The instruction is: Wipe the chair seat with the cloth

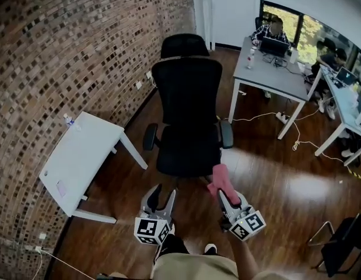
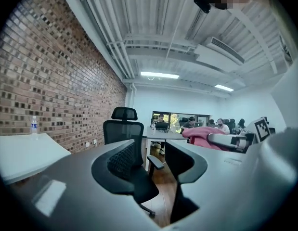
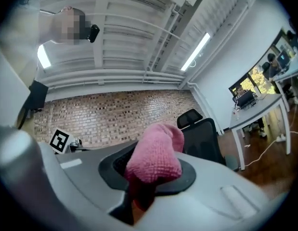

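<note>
A black office chair (image 1: 189, 107) with a headrest stands in the middle of the head view, its seat (image 1: 186, 150) facing me. My right gripper (image 1: 224, 194) is shut on a pink cloth (image 1: 221, 181) that bulges out past its jaws, just off the seat's front right corner. The cloth (image 3: 156, 155) fills the jaws in the right gripper view, with the chair (image 3: 204, 136) behind it. My left gripper (image 1: 161, 197) hangs open in front of the seat with nothing in it. Between its jaws the left gripper view shows the chair (image 2: 127, 143).
A small white table (image 1: 81, 159) with a bottle (image 1: 68, 120) stands at the left against the brick wall (image 1: 63, 51). Grey desks (image 1: 270, 74) with people and laptops are at the back right. Cables (image 1: 300, 139) lie on the wooden floor. A dark chair (image 1: 343, 241) sits at bottom right.
</note>
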`<state>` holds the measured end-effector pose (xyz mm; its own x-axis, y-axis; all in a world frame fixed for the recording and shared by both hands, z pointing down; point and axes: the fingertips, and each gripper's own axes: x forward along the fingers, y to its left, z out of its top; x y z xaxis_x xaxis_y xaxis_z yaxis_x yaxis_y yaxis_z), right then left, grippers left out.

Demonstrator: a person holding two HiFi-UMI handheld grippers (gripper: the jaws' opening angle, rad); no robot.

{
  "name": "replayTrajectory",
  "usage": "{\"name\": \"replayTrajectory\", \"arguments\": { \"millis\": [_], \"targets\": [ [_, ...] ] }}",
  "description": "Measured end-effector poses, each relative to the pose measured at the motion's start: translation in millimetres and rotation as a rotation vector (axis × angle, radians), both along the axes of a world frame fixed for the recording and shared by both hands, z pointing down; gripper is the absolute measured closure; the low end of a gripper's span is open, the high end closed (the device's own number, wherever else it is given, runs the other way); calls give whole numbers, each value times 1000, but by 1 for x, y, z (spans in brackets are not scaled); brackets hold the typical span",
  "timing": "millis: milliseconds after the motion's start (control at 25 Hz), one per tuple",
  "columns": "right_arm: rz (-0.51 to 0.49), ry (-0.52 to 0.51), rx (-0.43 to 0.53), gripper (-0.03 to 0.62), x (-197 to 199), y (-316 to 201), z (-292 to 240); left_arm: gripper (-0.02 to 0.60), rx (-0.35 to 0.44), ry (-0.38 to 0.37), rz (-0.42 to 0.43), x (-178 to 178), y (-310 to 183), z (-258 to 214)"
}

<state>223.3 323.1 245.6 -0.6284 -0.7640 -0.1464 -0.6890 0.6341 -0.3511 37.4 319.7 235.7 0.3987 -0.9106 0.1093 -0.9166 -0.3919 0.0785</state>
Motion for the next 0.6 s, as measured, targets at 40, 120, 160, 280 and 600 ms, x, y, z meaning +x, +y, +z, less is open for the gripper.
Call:
{"name": "replayTrajectory", "arguments": {
  "millis": [40, 120, 160, 280, 600],
  "targets": [
    [4, 18, -7, 530, -2, 10, -3, 407, 12, -11, -12, 1, 10, -7],
    [10, 62, 12, 530, -12, 23, -13, 405, 47, -17, -22, -1, 24, -21],
    [13, 85, 28, 530, -20, 27, -18, 402, 65, -11, -21, -5, 29, -26],
    [35, 156, 45, 530, -44, 34, -26, 396, 109, 31, -30, -23, 45, -41],
    [37, 204, 60, 530, -94, 53, -50, 397, 180, 62, -57, -67, 74, -68]
  ]
}}
